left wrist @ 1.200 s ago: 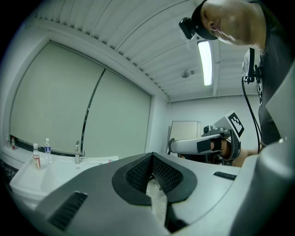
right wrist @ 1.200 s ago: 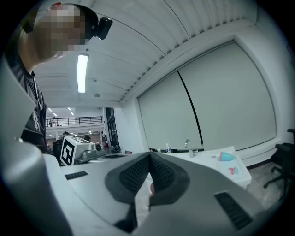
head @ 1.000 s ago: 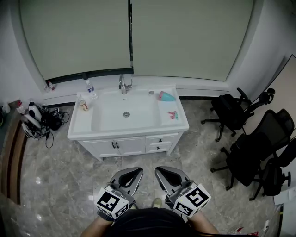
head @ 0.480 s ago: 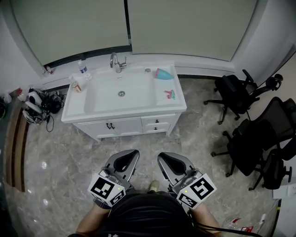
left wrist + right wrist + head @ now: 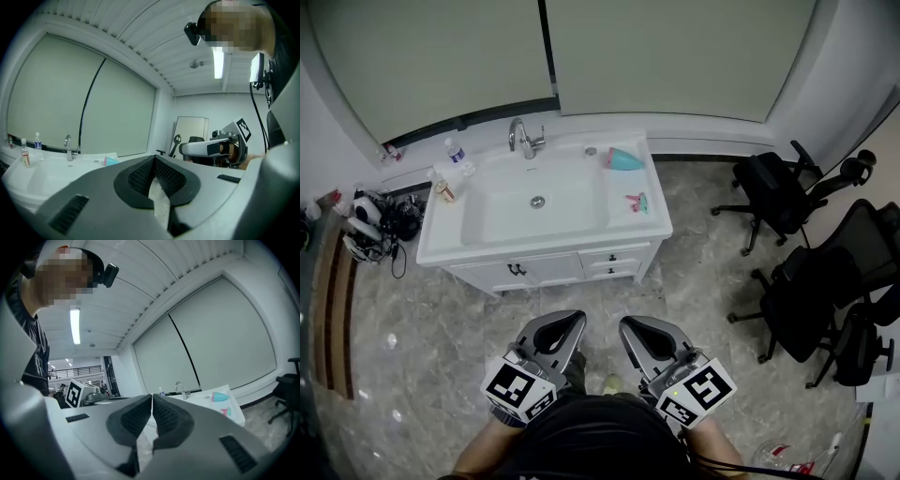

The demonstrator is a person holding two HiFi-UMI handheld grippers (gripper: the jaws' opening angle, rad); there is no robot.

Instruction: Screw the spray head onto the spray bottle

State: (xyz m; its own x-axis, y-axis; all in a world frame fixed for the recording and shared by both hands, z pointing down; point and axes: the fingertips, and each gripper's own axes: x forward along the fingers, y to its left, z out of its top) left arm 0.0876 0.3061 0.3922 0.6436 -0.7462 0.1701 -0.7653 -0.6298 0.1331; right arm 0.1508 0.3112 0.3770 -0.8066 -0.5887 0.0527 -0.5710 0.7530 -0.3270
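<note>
At the far left a tangle of cables (image 5: 380, 225) lies on the marble floor (image 5: 441, 356) by the wall. The white vanity surface (image 5: 539, 246) carries a clear water bottle (image 5: 455, 153) and a smaller bottle (image 5: 442, 190) at its left end, with a chrome tap (image 5: 522, 139) behind the basin (image 5: 534, 211). The left tongs (image 5: 565, 323) hang low in front of the person, well apart from the vanity, jaws pressed together on nothing. On the surface's right end the teal spray bottle (image 5: 623, 159) lies on its side at the back. The pink spray head (image 5: 636, 201) lies near it, toward the front, not touching. The right tongs (image 5: 639, 328), beside the left pair, are likewise closed and empty. Black office chairs (image 5: 778, 202) stand at the right.
</note>
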